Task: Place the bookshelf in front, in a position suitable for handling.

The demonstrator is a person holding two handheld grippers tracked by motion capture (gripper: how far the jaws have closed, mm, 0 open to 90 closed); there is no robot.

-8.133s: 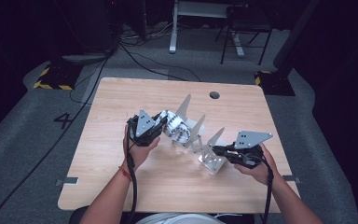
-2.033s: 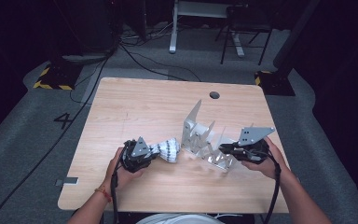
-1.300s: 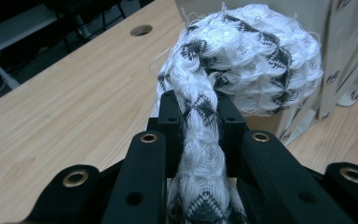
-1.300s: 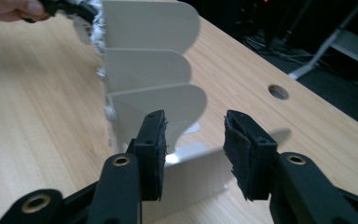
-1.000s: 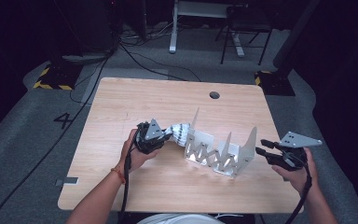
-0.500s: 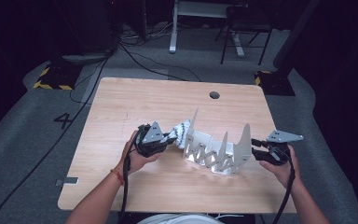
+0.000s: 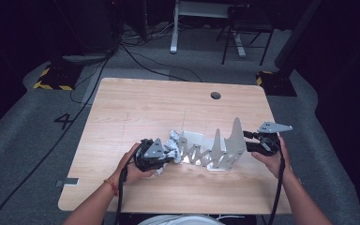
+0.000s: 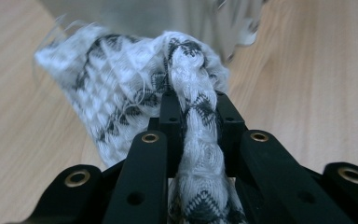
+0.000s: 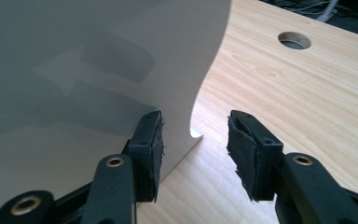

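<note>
Two grippers: left gripper [image 8: 193,135] jaws pinch patterned cloth [image 8: 121,88]; right gripper [image 9: 193,156] jaws spread beside metal rack [image 7: 215,150].

Black 2-jaw claws, brass screw eyes, grey 3-cornered top plates, trailing black cables, orange wristband [image 7: 111,185].

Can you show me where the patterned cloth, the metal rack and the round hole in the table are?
cloth [image 8: 121,98], left gripper view, on its spread patterned part left of the tool.
rack [image 7: 236,136], high view, on its tallest upright plate.
hole [image 7: 215,95], high view, on its dark middle.
</note>
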